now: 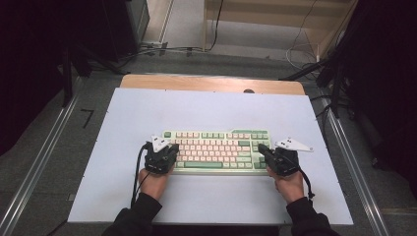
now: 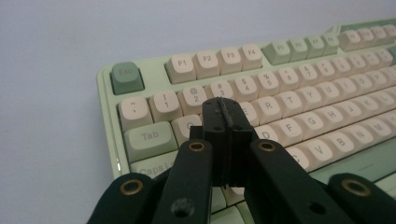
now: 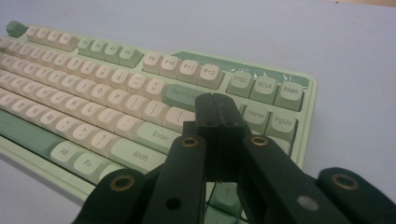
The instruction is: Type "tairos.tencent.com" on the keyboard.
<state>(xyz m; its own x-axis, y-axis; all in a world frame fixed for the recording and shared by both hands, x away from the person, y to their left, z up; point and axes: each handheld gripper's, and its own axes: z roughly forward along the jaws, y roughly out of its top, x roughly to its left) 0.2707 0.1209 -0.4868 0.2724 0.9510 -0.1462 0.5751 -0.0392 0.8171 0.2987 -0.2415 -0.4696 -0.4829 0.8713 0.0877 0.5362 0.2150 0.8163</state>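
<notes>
Basically, the keyboard [image 1: 216, 151] is lying mid-mat, long axis running 9 to 3 o'clock; left gripper [image 1: 171, 147] is hovering over its 9 o'clock end, right gripper [image 1: 262, 148] over the 3 o'clock end, both jaws pressed together, gripping nothing, tips pointing 12 o'clock at keys.

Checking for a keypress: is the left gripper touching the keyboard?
Cannot tell. In the left gripper view the shut left gripper hangs over the keyboard, hiding any contact.
</notes>
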